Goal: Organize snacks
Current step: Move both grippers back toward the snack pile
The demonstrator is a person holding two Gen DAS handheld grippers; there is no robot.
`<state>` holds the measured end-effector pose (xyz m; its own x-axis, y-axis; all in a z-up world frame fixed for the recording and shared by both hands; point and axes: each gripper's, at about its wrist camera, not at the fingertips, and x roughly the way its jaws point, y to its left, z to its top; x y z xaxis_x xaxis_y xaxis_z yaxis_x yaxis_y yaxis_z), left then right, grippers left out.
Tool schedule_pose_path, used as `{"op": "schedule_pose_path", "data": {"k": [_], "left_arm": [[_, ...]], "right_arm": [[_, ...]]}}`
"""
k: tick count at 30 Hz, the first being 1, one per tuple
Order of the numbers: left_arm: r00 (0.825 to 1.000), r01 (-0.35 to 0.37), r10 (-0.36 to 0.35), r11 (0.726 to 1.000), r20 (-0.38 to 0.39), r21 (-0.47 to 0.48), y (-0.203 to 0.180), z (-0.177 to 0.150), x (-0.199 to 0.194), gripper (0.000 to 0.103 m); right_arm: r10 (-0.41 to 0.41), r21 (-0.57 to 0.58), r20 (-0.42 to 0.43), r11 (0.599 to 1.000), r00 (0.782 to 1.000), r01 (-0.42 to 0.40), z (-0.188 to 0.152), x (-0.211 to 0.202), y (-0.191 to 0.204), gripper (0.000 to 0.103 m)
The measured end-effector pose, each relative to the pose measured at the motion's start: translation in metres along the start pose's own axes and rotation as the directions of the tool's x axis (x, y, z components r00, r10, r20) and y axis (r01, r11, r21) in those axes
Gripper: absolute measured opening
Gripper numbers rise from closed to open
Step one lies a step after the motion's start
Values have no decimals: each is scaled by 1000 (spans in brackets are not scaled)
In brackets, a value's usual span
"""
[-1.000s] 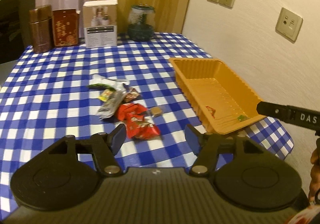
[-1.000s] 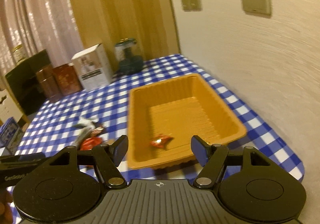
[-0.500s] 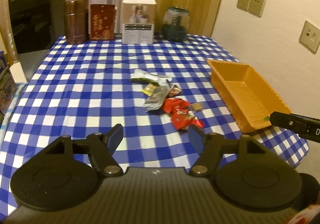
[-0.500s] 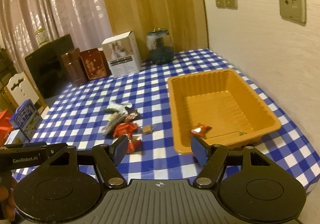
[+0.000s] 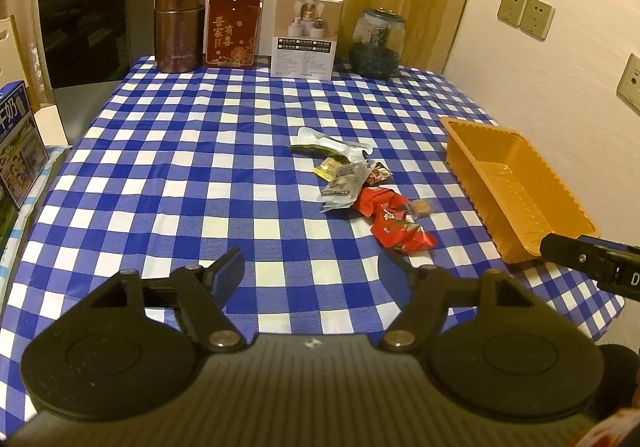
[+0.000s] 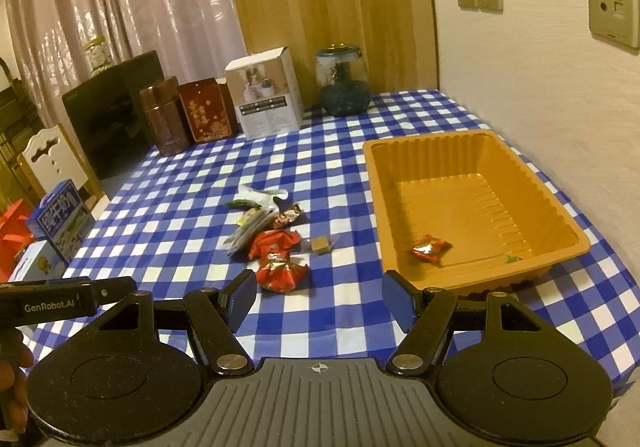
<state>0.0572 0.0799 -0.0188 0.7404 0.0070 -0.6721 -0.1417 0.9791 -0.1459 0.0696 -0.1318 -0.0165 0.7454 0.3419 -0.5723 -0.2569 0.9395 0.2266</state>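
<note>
Snacks half sorted, both hands between picks
Left gripper (image 5: pixel 312 271) has just been opening, empty; right gripper (image 6: pixel 318 301) parted, empty; next, red packet (image 6: pixel 280 271) into tray (image 6: pixel 560 207)

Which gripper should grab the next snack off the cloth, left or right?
Probably the left gripper: open, empty, and the red packets lie just ahead of its right finger. The right gripper faces the orange tray more.

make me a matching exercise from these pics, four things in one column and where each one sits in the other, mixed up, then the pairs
Things:
1. orange tray
2. glass jar
3. small brown cube
4. brown canister

Places:
A. far edge of the table, by the dark screen
B. on the cloth between the red packets and the tray
C. by the wall, a red candy inside
D. far edge, beside the wooden panel

Pairs: 1-C, 2-D, 3-B, 4-A
</note>
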Motion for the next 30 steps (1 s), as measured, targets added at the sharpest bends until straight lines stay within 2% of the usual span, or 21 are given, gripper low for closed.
{"op": "schedule_pose_path", "data": {"k": [15,19,30], "left_arm": [[1000,0,-1,1000,-15,-7,14,2,14,75],[1000,0,0,1000,-23,-9,20,5,23,76],[999,23,-23,1000,-40,-6,27,18,57,79]], "right_arm": [[27,-45,-33,999,999,-29,-4,28,22,69],[40,-58,-34,997,999,-42,-6,43,31,81],[12,-60,-63,998,998,-16,-7,100,39,82]]}}
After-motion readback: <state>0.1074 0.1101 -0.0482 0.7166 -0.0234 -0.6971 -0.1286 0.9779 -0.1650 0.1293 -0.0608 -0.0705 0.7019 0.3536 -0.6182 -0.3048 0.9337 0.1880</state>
